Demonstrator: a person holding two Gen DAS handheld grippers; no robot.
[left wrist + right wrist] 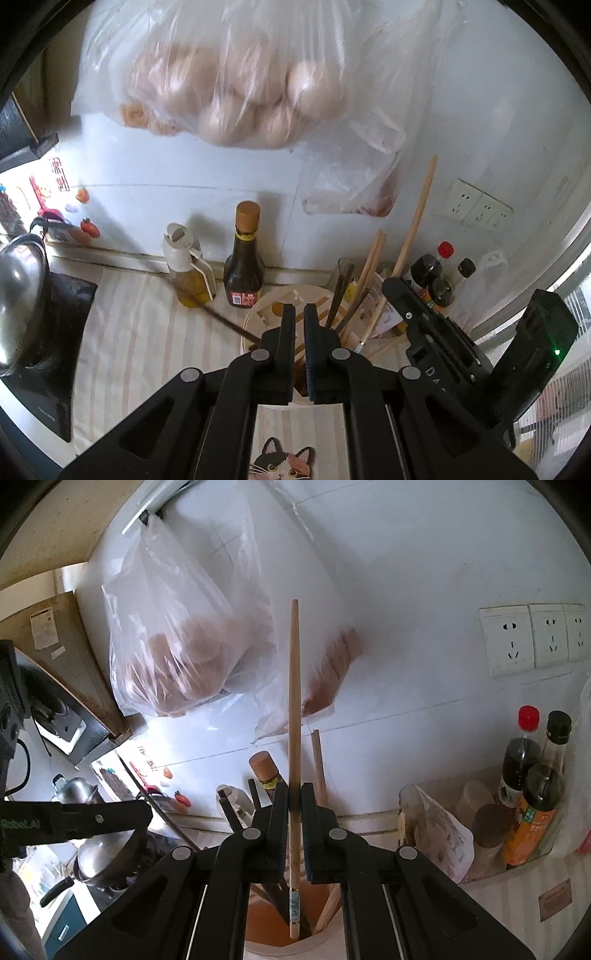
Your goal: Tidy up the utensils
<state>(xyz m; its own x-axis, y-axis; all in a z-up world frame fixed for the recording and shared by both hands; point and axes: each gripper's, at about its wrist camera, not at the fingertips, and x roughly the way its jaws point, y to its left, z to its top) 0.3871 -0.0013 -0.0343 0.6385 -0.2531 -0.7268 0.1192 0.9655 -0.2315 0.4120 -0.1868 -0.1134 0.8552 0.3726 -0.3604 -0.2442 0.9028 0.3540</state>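
Wooden chopstick [294, 716] clamped in right claw [294, 794]; left claw [300, 314] clenched empty. Lower straight into holder [280, 947].

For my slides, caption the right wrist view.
Right tool shut on a wooden chopstick, its lower end over the utensil holder.

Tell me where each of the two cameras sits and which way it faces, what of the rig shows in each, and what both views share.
Left wrist: sits on the left gripper, angled down at the utensil holder and counter; its own shut jaws show, and the right gripper at right.
Right wrist: sits on the right gripper, facing the wall; its jaws pinch a long wooden chopstick over the holder; part of the other gripper's black body shows at left.
Shared: the holder, the long chopstick, hanging plastic bags, wall sockets.
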